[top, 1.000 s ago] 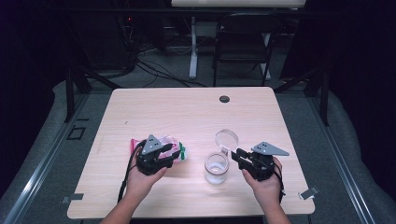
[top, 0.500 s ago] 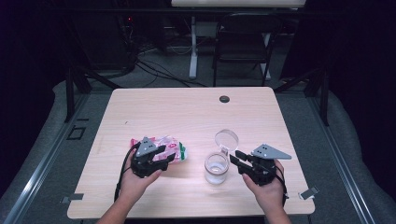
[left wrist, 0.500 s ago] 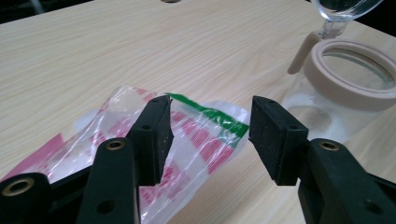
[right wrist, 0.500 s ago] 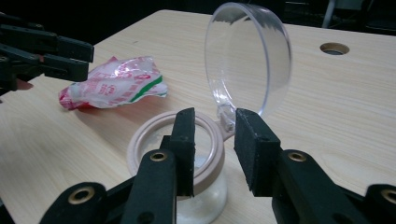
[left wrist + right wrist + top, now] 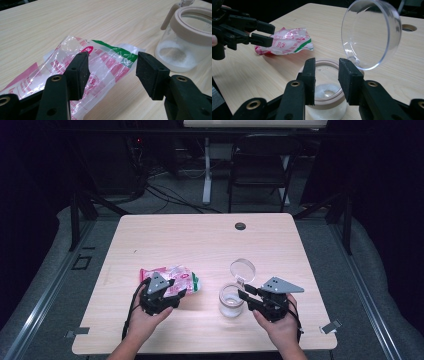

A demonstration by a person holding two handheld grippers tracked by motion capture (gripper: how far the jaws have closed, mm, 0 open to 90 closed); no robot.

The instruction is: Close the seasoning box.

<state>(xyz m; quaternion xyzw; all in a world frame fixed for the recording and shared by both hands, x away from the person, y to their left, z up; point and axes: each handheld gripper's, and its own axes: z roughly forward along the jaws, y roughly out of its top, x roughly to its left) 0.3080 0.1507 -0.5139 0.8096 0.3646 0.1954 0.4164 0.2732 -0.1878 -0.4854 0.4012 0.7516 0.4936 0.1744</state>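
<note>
Left claw (image 5: pixel 112 72) spread over the plastic bag (image 5: pixel 100 65) — right claw (image 5: pixel 327 77) gaping narrowly before the jar (image 5: pixel 329 95).

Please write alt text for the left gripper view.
The left gripper, open, hovers over a clear plastic bag printed red and green, lying on a pale wood table. At right stands an open glass jar holding some white powder.

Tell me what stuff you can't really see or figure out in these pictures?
- Bag: the left gripper's fingers hide part of it in the left gripper view, and its print is too blurred to read.
- Jar: the right gripper's fingers cover its near rim in the right gripper view, so contact cannot be judged.
- White stuff in the jar: what it is cannot be told.
- Dark round spot on the table: too small in the high view to identify.
</note>
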